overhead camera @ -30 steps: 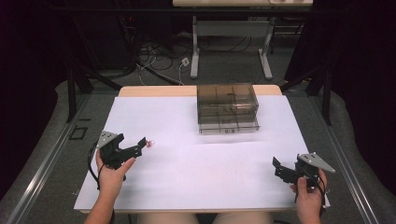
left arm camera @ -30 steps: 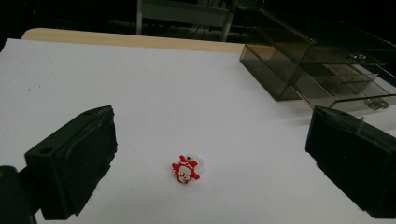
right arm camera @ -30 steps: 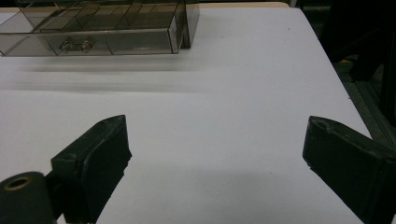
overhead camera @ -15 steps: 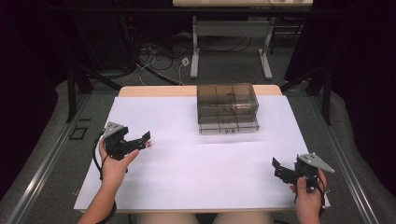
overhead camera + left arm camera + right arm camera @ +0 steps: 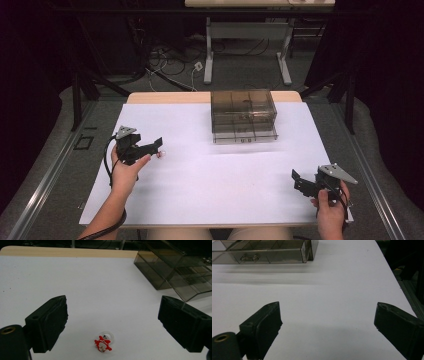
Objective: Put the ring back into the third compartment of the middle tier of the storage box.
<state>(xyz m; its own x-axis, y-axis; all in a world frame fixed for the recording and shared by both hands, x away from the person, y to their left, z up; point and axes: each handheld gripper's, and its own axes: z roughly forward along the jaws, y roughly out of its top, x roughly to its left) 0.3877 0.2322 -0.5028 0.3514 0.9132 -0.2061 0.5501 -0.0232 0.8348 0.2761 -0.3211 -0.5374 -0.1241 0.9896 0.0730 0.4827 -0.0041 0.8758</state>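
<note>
Left gripper (image 5: 156, 146) moved up-frame, jaws wide though just closing | small red trinket (image 5: 103, 345), possibly a ring, between them, ungripped | right gripper (image 5: 299, 181) wide, idle.

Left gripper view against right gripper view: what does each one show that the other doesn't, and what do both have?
The left gripper view has a small red-and-white ring-like trinket lying on the white table cover between the left tool's wide-open black jaws, which have just been closing a little, without touching it; a wooden table edge runs along the top. The right gripper view has the smoky clear plastic drawer box's front with its handle, and the cover's right edge. Both share the white cover, that box, and open jaws; the right tool has nothing between its jaws.
</note>
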